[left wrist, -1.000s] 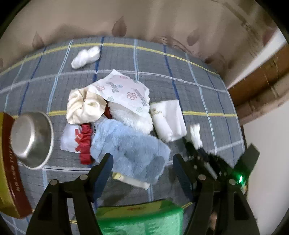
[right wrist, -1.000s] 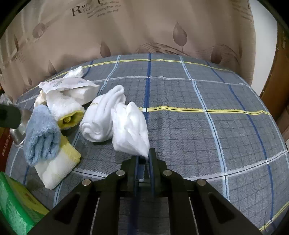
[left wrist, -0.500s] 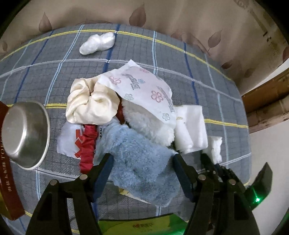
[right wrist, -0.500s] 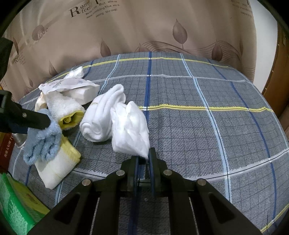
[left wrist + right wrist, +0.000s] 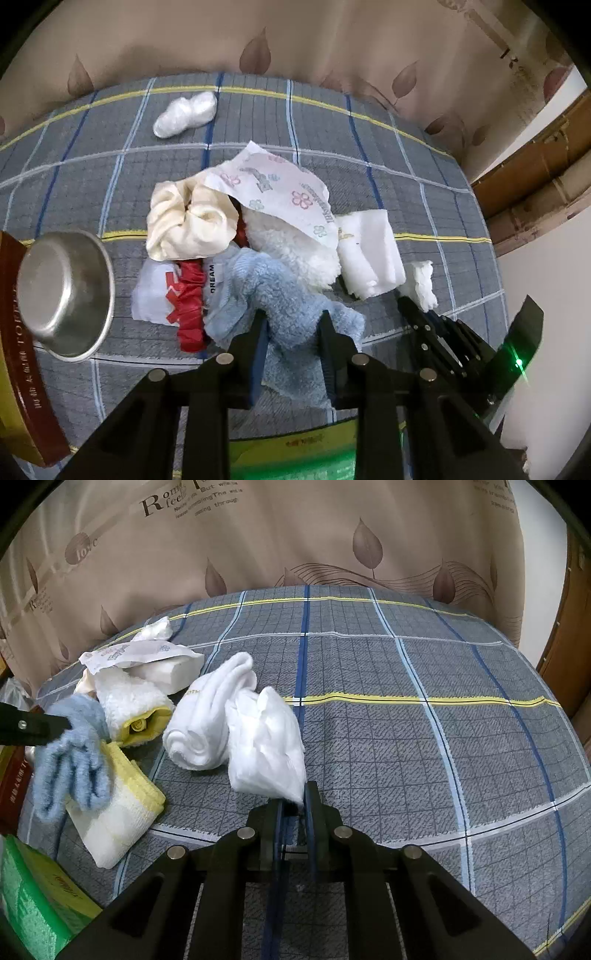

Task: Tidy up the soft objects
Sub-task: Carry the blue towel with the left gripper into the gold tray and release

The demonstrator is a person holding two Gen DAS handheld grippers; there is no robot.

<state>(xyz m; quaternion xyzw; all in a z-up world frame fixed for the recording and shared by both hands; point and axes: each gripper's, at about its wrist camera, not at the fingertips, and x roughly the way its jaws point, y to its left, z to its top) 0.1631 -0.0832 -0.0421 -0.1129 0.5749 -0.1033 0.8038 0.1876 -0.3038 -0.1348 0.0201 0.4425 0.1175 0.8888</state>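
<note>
A pile of soft things lies on the checked grey bedcover (image 5: 406,738). My left gripper (image 5: 292,325) points down at a fluffy blue glove (image 5: 280,288). Its jaws are closing and the glove is bunched between the pads. From the right wrist view the blue glove (image 5: 70,753) hangs from those fingers (image 5: 37,725) over a white-and-yellow cloth (image 5: 118,805). My right gripper (image 5: 294,803) is shut on the corner of a crumpled white wad (image 5: 264,746), which rests beside a rolled white towel (image 5: 207,716).
The pile holds a cream scrunchie (image 5: 188,221), a floral packet (image 5: 273,184), a white fluffy cloth (image 5: 295,251), a red scrunchie (image 5: 190,306) and folded tissue (image 5: 369,247). A steel bowl (image 5: 62,288) stands on a red-gold box (image 5: 18,369). A green box (image 5: 33,897) lies near.
My left gripper came in over the blue glove and its wide jaws narrowed onto it; the glove bunched up. The right gripper and its white wad stayed put.
</note>
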